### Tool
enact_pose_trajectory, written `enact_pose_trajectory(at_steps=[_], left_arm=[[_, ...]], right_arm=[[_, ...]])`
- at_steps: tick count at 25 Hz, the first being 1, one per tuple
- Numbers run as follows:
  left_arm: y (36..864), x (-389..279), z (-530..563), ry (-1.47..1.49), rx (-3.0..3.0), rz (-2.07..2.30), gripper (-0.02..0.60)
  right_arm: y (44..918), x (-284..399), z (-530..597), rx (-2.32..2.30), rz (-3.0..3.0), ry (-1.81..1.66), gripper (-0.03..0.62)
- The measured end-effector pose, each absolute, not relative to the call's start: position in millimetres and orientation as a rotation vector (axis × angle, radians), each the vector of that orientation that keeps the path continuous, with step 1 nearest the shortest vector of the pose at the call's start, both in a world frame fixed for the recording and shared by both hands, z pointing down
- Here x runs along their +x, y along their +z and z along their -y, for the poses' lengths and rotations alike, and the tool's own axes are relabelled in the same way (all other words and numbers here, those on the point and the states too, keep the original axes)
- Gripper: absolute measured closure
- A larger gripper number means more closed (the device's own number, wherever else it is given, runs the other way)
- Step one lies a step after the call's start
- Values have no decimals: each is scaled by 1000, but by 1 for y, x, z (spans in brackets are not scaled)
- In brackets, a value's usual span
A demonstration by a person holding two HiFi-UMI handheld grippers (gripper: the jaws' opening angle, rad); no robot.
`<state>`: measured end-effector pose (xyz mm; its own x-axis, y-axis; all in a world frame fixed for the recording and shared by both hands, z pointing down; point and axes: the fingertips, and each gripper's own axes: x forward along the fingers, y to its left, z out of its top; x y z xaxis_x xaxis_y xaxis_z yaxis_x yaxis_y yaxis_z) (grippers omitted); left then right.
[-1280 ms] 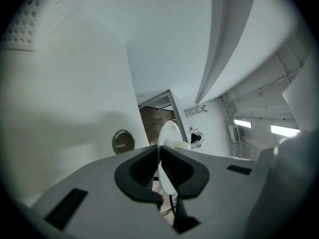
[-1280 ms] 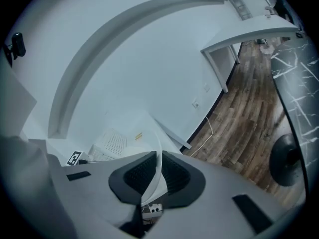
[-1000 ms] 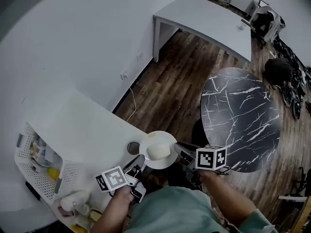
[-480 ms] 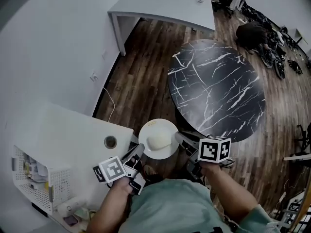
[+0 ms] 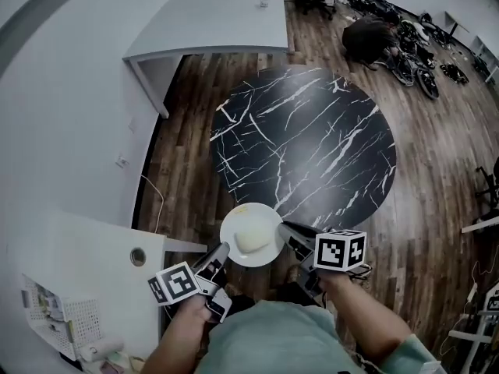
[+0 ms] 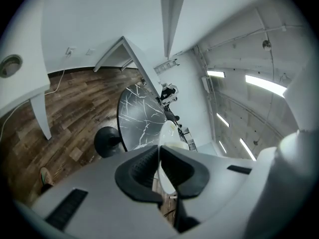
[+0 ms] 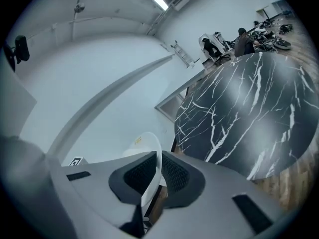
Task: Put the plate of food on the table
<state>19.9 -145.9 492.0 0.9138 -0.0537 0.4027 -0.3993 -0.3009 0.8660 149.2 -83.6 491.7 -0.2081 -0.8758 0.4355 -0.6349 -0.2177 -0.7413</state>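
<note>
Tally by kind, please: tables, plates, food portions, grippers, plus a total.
Tables: 3 (round black marble-patterned table, long white rectangular table, white desk with cable hole)
Plates: 1 (round white plate)
Food portions: 1 (pale rounded lump)
Grippers: 2 (left gripper, right gripper, both gripping the plate's rim)
Total: 7

an office-like workroom or lab rather than a home: bare white walls, a wood-plank floor (image 5: 179, 170), a long plain white desk (image 5: 218, 26), a round black marble worktop (image 5: 312, 146), a raw concrete ceiling (image 6: 239, 49) with strip lights (image 6: 266, 85), and a heap of dark wheeled gear (image 5: 405, 49) along the far side.
</note>
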Motion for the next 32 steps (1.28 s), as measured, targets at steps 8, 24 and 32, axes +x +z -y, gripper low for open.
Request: enact_pose_trajectory(at_steps=[8,24,32], left_arm=[[492,136,92,413,1911,281,557],[537,285,82,656,1961,133,555],[564,343,90,700,1896,29,555]], right_arm=[[493,259,18,-1827,-1672,-1344,554],[534,397,-15,-1920,-1402,-1309,554],[558,443,-15,-2020,-1276,-1351,554]])
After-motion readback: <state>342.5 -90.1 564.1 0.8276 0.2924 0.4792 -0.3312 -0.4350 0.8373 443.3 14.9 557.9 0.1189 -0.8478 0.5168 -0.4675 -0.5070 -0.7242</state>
